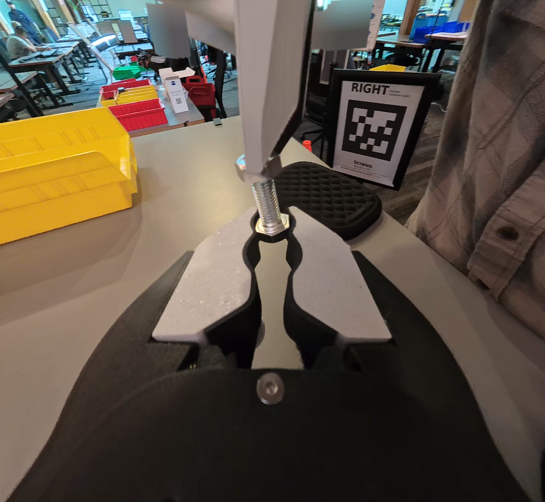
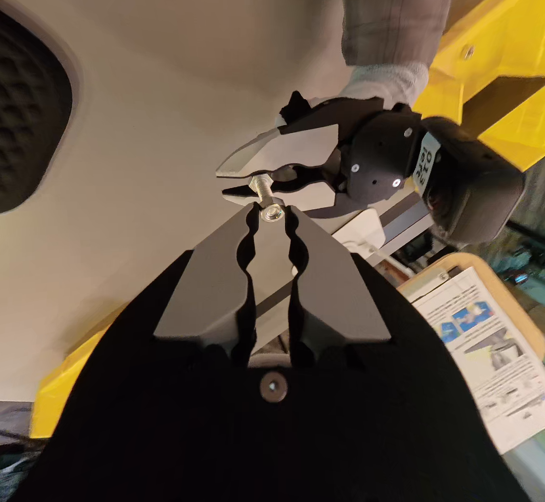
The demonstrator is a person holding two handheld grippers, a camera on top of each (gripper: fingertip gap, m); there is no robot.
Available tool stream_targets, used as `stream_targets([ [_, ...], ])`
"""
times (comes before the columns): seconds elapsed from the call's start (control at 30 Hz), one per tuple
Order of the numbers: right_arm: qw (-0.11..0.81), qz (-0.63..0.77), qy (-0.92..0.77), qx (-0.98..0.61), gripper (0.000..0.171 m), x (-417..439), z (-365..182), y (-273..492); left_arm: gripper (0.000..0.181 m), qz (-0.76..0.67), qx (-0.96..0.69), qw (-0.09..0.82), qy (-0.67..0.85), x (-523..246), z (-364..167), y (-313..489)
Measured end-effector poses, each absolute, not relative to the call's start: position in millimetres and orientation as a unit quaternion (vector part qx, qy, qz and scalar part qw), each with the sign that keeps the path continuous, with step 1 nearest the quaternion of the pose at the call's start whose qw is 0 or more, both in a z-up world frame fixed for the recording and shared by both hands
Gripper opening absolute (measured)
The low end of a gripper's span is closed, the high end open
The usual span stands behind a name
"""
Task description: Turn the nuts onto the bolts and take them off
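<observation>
- left wrist view: the left gripper (image 1: 271, 227) is clenched on a hex nut (image 1: 272, 227) at its fingertips, above the grey table (image 1: 182, 181).
- a threaded bolt (image 1: 264, 203) stands up out of the nut; its head (image 1: 244, 168) is pinched by the right gripper (image 1: 261, 174), which comes down from the top of the frame.
- stacked yellow bins (image 1: 63, 169) sit on the table to the left, a black textured pad (image 1: 327, 196) lies just behind the bolt, and a framed sign (image 1: 380, 128) with a black-and-white square marker stands at the table's far edge — its printed words are legible but left unquoted.
- a plaid sleeve (image 1: 483, 163) fills the right side.
- right wrist view: the right gripper (image 2: 272, 212) grips the bolt head (image 2: 272, 213) between its tips, seen end-on.
- the bolt (image 2: 262, 188) runs away to the nut (image 2: 259, 180), clamped in the left gripper (image 2: 253, 180).
- a white tag (image 2: 424, 163) with characters sits on that gripper's black body — a printed sheet (image 2: 498, 352) lies lower right.
</observation>
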State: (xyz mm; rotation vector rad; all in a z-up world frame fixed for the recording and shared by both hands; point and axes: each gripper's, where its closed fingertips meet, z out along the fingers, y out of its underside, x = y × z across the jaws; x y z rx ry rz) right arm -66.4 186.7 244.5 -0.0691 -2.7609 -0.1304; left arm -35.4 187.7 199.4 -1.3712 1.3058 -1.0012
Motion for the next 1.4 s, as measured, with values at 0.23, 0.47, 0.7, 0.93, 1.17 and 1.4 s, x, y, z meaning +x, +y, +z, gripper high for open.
stream_targets([
  [0.23,0.156,-0.036,-0.963,-0.219,0.015,-69.1,237.8,208.3,0.014,-0.339,-0.602,0.513,0.51,-40.6,191.8,216.2],
  [0.47,0.119,0.018,-0.885,-0.451,0.015,-72.1,232.2,228.1,0.014,-0.287,-0.633,0.537,0.478,-45.4,186.5,239.3],
  [0.7,0.074,0.095,-0.761,-0.637,0.015,-69.6,220.6,239.1,0.014,-0.237,-0.655,0.536,0.477,-47.0,172.4,252.0],
  [0.93,0.119,0.076,-0.847,-0.513,0.051,-69.0,224.0,237.4,0.014,-0.27,-0.642,0.543,0.469,-46.0,180.5,247.1],
  [1.17,0.194,-0.005,-0.957,-0.217,0.043,-72.5,242.8,229.8,0.014,-0.308,-0.624,0.534,0.481,-40.5,183.5,235.6],
  [1.4,0.208,-0.092,-0.974,0.02,0.036,-69.1,246.0,218.3,0.014,-0.343,-0.597,0.526,0.499,-36.8,190.5,220.3],
])
